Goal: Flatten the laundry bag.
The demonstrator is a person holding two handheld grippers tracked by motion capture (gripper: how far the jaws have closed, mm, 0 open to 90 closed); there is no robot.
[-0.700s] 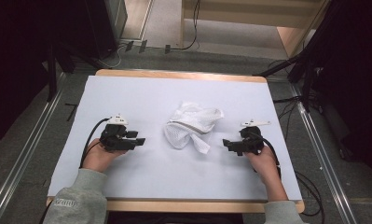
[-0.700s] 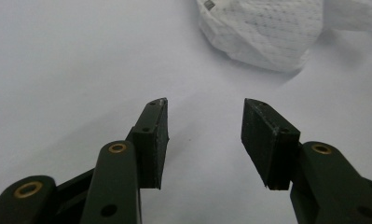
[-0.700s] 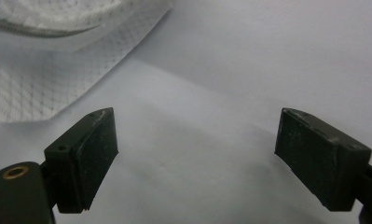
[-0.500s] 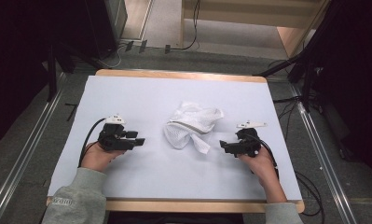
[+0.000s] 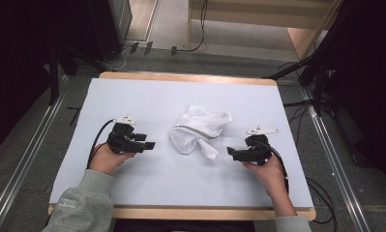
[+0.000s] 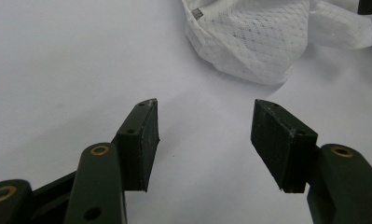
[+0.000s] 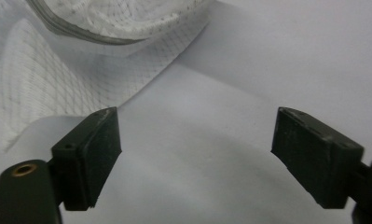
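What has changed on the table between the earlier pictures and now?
The right gripper has moved slightly toward the white mesh cloth, with open jaws and no contact. The left gripper stays open beside it. The cloth lies crumpled as before; nothing was grasped or released.

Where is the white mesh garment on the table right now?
In the high view the white mesh garment lies crumpled near the middle of the table, between the left tool and the right tool, touching neither.

I see the crumpled mesh garment lying on the table near its middle. My left gripper sits to its left and my right gripper to its right, both apart from it, with the 2 pointing inward at it.
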